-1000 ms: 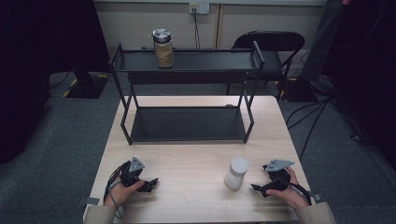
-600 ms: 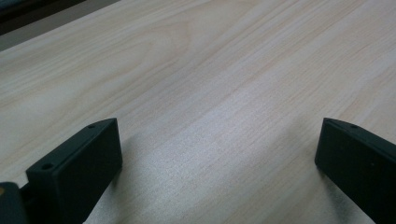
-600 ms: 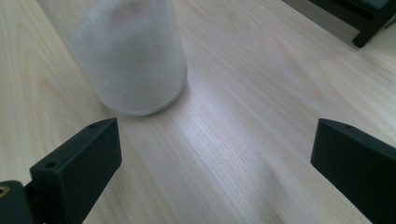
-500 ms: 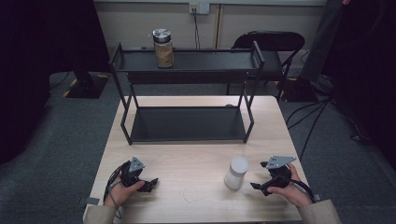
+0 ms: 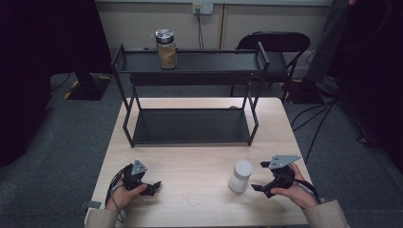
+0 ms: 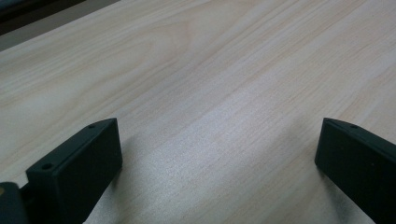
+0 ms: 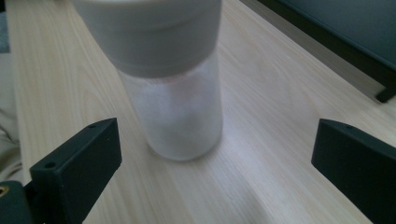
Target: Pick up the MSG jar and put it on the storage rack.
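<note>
Right gripper (image 5: 262, 187) jaws wide open, empty, just beside white jar (image 5: 240, 175) standing upright near desk (image 5: 199, 156) front edge. Left gripper (image 5: 153, 187) open, idle. Risk: off-centre closing tips tall jar.

Frosted plastic jar (image 7: 173, 107), matt wood tbl (image 5: 204, 161)

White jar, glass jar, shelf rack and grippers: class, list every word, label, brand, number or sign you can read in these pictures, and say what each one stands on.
None can be read.
White jar: frosted body and white lid, no print seen in the right gripper view.
Glass jar on the rack's top shelf: too small to tell whether it bears a label.
Right gripper and left gripper: plain black jaws, no markings.
Table: bare wood grain.
</note>
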`<state>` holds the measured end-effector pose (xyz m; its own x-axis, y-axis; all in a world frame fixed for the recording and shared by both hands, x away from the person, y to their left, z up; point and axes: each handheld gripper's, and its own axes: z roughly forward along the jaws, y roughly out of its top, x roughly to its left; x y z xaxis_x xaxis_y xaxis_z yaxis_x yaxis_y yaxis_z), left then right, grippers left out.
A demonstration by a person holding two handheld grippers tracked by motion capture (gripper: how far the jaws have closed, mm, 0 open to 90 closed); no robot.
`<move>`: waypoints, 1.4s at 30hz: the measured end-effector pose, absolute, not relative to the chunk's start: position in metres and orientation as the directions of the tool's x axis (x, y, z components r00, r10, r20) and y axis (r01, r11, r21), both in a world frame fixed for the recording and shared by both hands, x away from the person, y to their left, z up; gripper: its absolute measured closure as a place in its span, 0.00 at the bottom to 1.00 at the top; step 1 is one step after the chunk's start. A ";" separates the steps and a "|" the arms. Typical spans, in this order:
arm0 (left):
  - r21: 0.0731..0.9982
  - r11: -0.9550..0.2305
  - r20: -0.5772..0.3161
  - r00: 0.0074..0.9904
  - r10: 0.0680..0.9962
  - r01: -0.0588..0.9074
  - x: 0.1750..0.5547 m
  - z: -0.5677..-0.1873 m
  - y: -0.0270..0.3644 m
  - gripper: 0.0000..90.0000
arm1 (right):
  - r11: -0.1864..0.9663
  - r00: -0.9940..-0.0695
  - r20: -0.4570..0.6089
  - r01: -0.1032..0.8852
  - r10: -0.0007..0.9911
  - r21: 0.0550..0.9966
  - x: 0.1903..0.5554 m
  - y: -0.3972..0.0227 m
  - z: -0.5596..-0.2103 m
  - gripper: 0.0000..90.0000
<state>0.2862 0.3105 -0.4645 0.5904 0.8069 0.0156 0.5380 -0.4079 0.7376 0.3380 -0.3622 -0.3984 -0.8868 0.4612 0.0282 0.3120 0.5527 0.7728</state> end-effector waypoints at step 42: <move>0.738 -0.408 0.016 0.591 0.807 0.538 0.286 -0.464 0.311 0.00 | 0.510 -0.936 0.000 0.193 0.353 0.839 0.349 -0.328 -0.414 0.30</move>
